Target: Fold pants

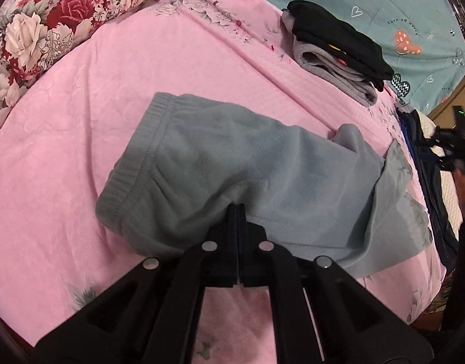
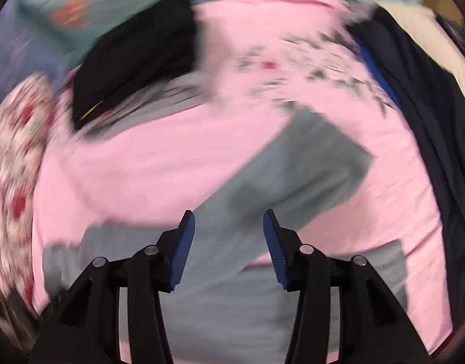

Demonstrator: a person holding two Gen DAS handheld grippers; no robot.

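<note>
The grey pants lay on the pink bedsheet. The left gripper was closed tight on their near edge. The right gripper stood half open above them, holding nothing.

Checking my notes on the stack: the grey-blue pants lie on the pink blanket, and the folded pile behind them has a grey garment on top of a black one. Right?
Not quite. In the left wrist view the pile has the black garment on top of the grey one. The pants do lie on the pink blanket.
</note>
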